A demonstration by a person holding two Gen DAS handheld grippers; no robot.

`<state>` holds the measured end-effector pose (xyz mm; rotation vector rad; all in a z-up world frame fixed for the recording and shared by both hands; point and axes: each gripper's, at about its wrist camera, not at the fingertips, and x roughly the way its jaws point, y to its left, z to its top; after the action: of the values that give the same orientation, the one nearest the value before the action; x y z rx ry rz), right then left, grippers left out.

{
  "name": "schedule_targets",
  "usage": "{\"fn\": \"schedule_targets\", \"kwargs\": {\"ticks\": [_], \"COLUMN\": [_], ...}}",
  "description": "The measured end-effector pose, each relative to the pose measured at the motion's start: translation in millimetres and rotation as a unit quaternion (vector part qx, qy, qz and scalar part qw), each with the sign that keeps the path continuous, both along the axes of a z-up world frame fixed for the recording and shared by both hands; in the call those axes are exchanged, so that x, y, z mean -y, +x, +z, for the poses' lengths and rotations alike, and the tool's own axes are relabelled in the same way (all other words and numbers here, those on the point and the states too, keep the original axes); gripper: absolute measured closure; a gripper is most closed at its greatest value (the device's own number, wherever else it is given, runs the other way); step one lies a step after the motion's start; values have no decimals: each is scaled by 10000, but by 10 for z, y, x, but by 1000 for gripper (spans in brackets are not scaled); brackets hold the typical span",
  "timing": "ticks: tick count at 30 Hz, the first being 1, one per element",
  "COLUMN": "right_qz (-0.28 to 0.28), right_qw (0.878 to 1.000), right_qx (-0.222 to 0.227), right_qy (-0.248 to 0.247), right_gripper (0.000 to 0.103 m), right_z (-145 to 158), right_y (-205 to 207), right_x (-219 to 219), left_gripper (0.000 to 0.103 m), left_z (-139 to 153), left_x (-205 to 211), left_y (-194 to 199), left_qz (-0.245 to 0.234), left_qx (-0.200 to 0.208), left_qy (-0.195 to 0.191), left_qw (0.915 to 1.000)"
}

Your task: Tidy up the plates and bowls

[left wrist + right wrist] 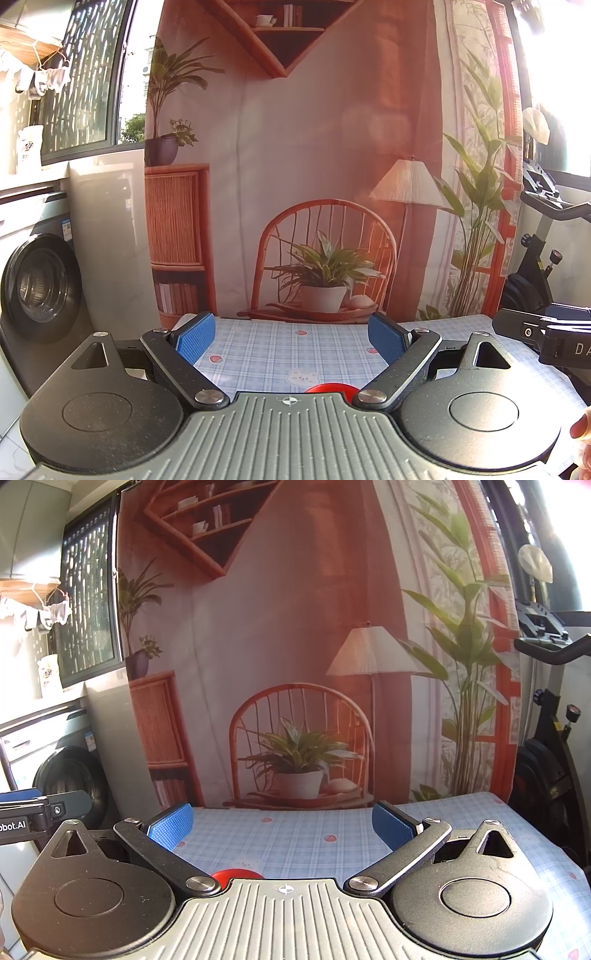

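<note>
Both the left gripper [291,338] and the right gripper [282,825] hold their jaws wide apart, empty. Only a red dish [330,388] shows, low on the checked worktop [258,354], mostly hidden; probably stiff, slippery, best gripped at its rim.

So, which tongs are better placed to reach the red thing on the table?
Probably the left tongs: open, with the red thing lying nearly between the pads. For the right tongs, also open, it sits off to their left.

Printed backdrop cloth [332,147] (rattan chair, lamp, plants) hangs behind table w/ blue plaid cloth [280,350]. Washing machine [40,280] at left under window [88,74]; exercise bike [550,738] right. Strong sun glare top right.
</note>
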<state>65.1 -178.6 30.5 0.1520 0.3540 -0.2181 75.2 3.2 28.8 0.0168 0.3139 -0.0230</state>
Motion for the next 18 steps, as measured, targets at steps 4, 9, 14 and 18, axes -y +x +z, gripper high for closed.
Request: {"fn": "schedule_targets", "kwargs": {"ticks": [4, 9, 14, 18], "right_qz": [-19, -8, 2, 6], "right_qw": [10000, 10000, 10000, 10000], "right_qx": [-5, -26, -32, -46], "right_qy": [29, 65, 5, 23], "right_gripper": [0, 0, 0, 0], "right_z": [-5, -19, -13, -18], "right_y": [2, 12, 14, 20], "right_x": [14, 12, -1, 7], "left_gripper": [12, 12, 12, 12], "left_z": [-6, -5, -10, -14], "left_x": [-14, -25, -37, -46], "left_y": [-1, 7, 10, 14], "left_qz": [2, -38, -90, -129], "left_qx": [-14, -43, -69, -74], "left_qy": [-18, -57, -86, -94], "left_qw": [10000, 10000, 9999, 9998]}}
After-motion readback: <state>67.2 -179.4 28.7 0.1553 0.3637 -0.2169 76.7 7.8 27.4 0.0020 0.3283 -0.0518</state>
